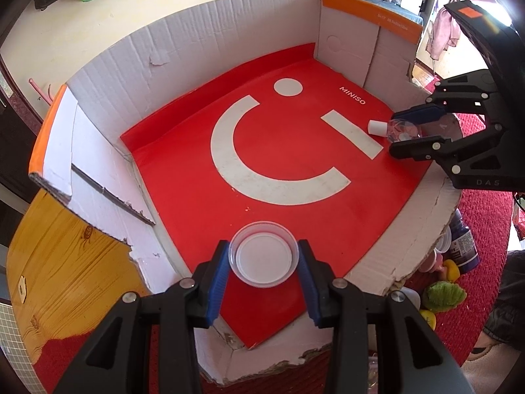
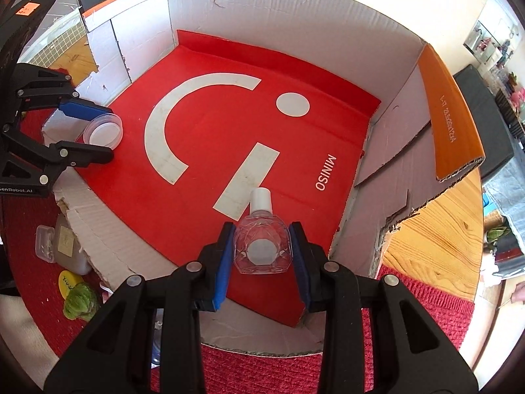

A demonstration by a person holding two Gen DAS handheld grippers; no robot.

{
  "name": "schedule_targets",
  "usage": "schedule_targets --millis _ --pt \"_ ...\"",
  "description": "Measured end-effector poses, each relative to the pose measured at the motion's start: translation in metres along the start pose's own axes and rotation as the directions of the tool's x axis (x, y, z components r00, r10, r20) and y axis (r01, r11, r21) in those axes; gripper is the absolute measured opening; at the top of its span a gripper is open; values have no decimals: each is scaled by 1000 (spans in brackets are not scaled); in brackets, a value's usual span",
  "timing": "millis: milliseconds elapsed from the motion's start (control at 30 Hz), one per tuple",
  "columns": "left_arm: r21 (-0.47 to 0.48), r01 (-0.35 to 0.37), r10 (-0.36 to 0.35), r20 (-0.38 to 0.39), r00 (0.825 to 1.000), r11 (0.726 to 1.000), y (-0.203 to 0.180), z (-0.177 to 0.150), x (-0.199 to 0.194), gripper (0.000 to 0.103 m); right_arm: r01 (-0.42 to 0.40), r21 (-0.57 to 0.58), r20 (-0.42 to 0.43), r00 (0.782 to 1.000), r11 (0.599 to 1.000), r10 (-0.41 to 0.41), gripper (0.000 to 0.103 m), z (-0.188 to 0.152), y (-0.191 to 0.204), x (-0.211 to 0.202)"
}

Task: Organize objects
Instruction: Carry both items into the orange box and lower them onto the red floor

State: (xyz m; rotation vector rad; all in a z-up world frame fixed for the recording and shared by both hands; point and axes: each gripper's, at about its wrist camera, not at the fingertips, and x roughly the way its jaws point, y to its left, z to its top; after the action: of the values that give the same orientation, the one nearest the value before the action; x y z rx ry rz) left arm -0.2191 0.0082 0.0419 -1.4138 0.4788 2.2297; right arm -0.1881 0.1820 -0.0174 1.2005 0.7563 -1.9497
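Note:
My left gripper (image 1: 264, 262) is shut on a clear round plastic dish (image 1: 264, 253) with a white base, held over the near edge of a white cardboard box (image 1: 210, 29) with a red floor. My right gripper (image 2: 262, 249) is shut on a small clear faceted bottle (image 2: 262, 246) with a white cap, held over the box's opposite edge. The right gripper (image 1: 413, 129) with the bottle (image 1: 398, 130) shows at the right of the left wrist view. The left gripper (image 2: 95, 131) with the dish (image 2: 102, 130) shows at the left of the right wrist view.
The box stands on a wooden table (image 1: 65, 262) with a red mat (image 2: 426, 308). Outside the box lie a dark blue bottle (image 1: 462, 246), a green fuzzy toy (image 1: 443, 295), yellow items (image 2: 67, 283) and a small clear container (image 2: 46, 243). Box flaps (image 2: 456, 111) stand up around the sides.

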Motion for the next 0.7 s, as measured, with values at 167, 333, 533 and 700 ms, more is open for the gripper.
schedule_targets --millis 167,333,533,700 --pt "1 -3 3 -2 1000 1000 1 -1 -2 44 -1 -7 -4 1000 1000 1 32 -9 -2 -6" --pt "2 -10 10 -2 1000 1000 1 5 2 47 -4 -14 -8 1000 1000 4 32 -18 -5 -14" --pt "0 -7 7 -1 1000 1000 1 5 0 50 -7 -22 -14 1000 1000 6 32 -31 -8 -24" --pt "-6 -4 4 7 1000 1000 0 6 -2 52 -11 -22 -15 1000 1000 11 32 -42 -12 -34"
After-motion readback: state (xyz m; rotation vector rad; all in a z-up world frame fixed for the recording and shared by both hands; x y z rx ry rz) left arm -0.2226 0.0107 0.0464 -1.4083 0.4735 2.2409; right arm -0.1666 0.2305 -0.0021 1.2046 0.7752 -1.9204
